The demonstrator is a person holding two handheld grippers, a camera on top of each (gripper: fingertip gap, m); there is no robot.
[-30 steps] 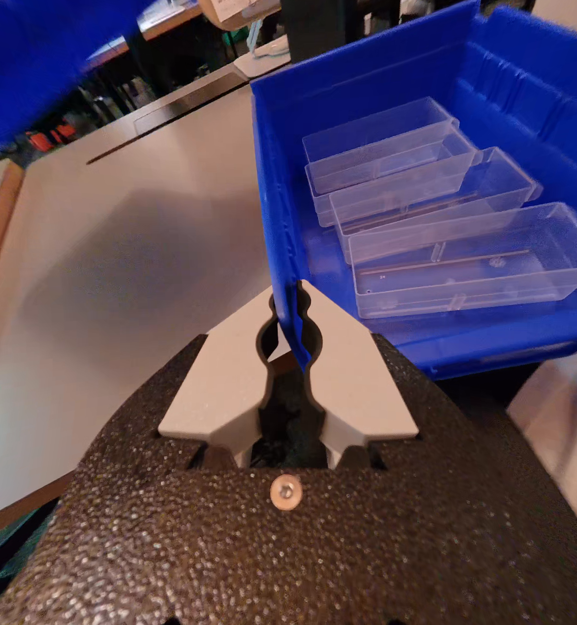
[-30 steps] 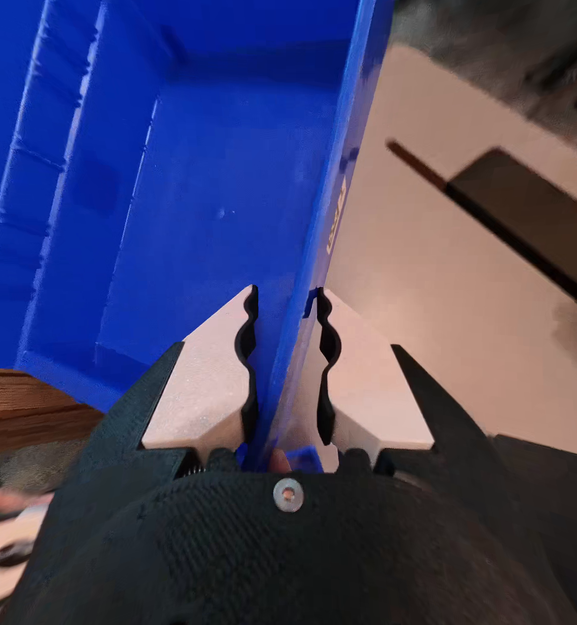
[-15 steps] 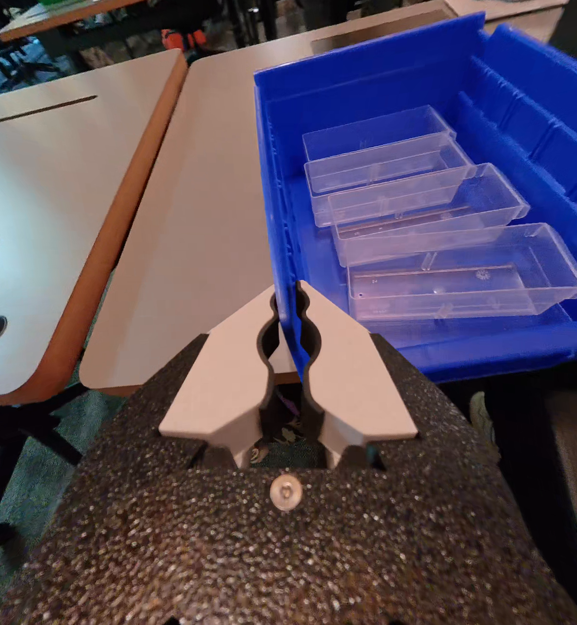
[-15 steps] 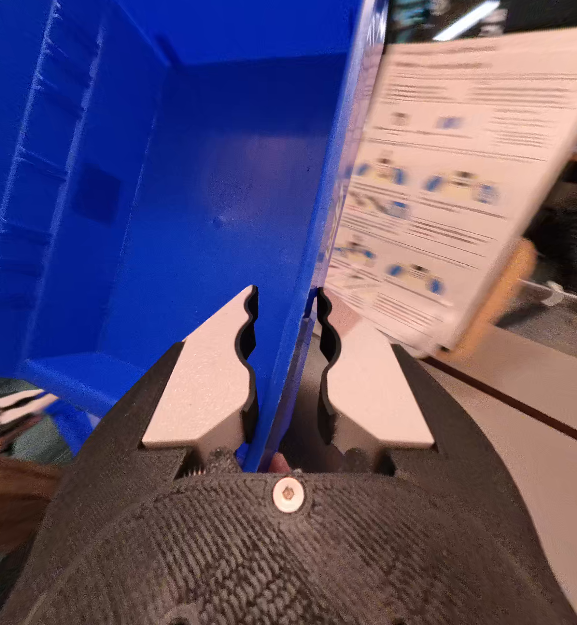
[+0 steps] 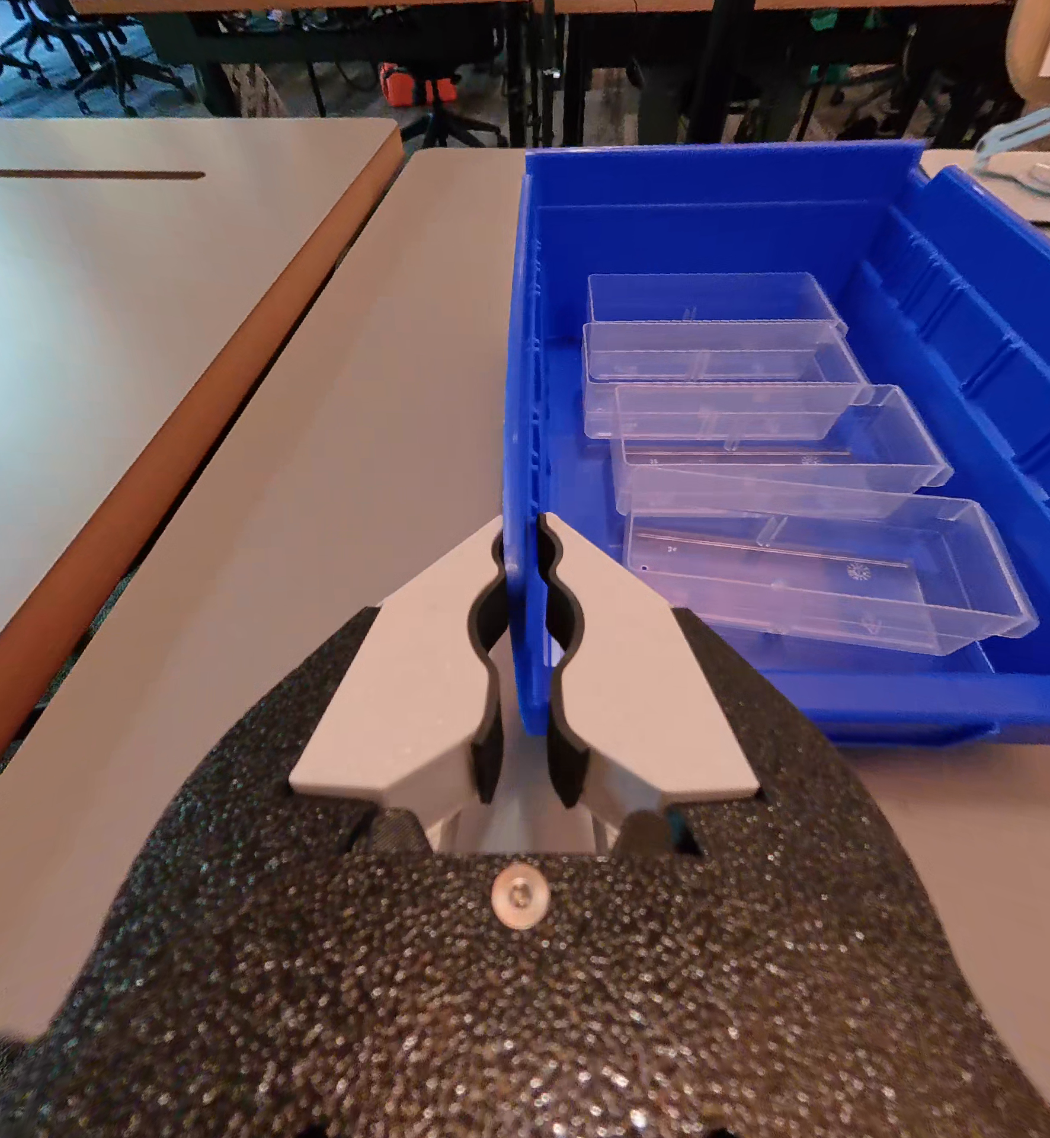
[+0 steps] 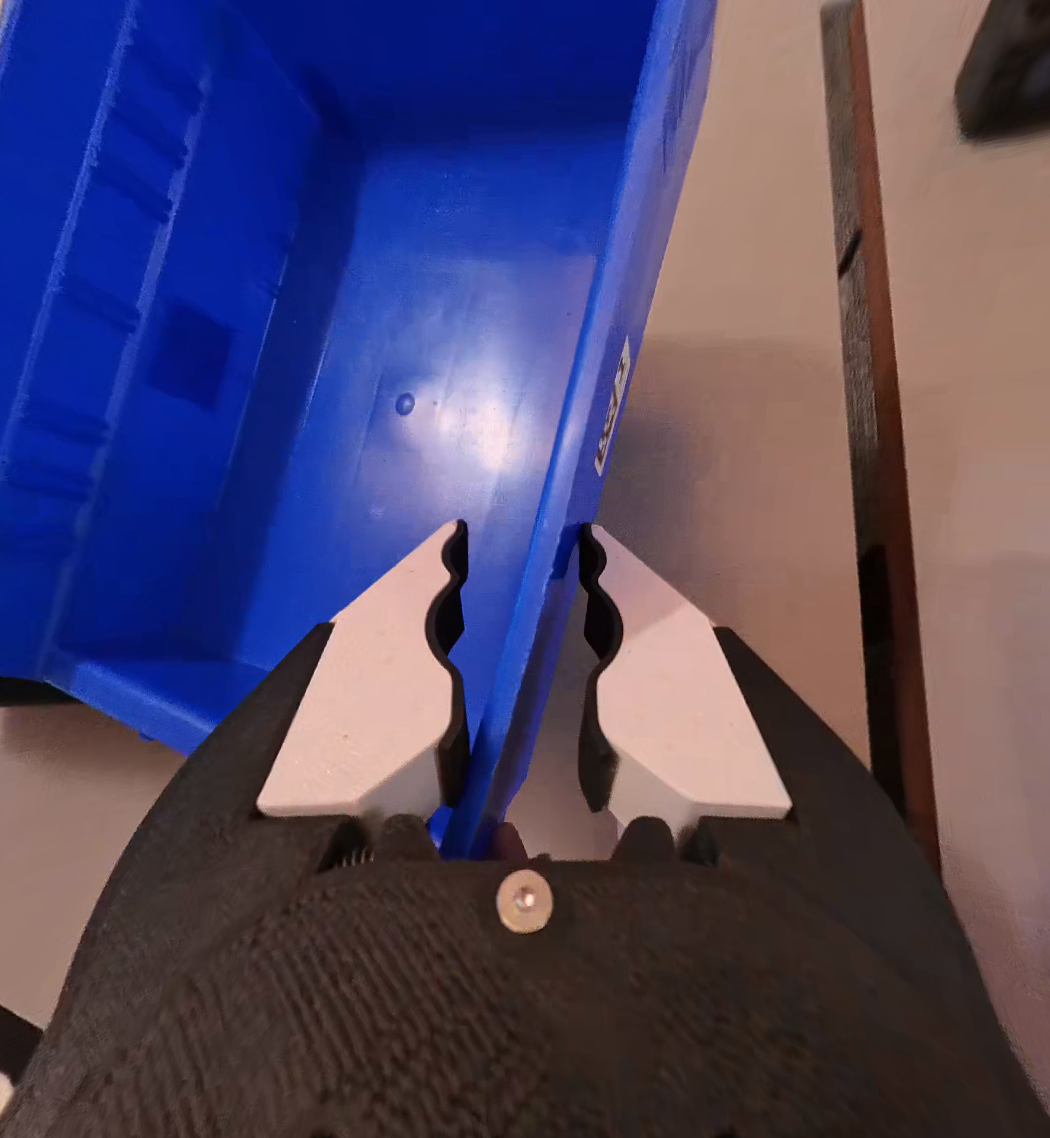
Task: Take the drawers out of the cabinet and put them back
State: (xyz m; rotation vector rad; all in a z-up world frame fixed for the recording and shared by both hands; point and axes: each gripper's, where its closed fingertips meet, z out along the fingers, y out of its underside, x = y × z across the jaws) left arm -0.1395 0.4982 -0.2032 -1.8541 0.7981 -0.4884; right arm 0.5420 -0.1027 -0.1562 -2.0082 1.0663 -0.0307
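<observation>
The left gripper (image 5: 519,523) is pinching the left wall of a blue bin (image 5: 719,178), its jaws nearly together with only the thin wall between them. The bin is sitting on a pale table (image 5: 350,431), and four clear plastic drawers (image 5: 818,573) are lying in it in an overlapping row, all upright. The right gripper (image 6: 521,529) is straddling the right wall of a second blue bin (image 6: 159,345), whose inside is showing only bare floor. Its jaws are standing somewhat wider apart; the inner finger seems to be touching the wall, but whether the wall is actually clamped is hard to tell. A small label (image 6: 613,406) is sticking to that wall's outer face.
</observation>
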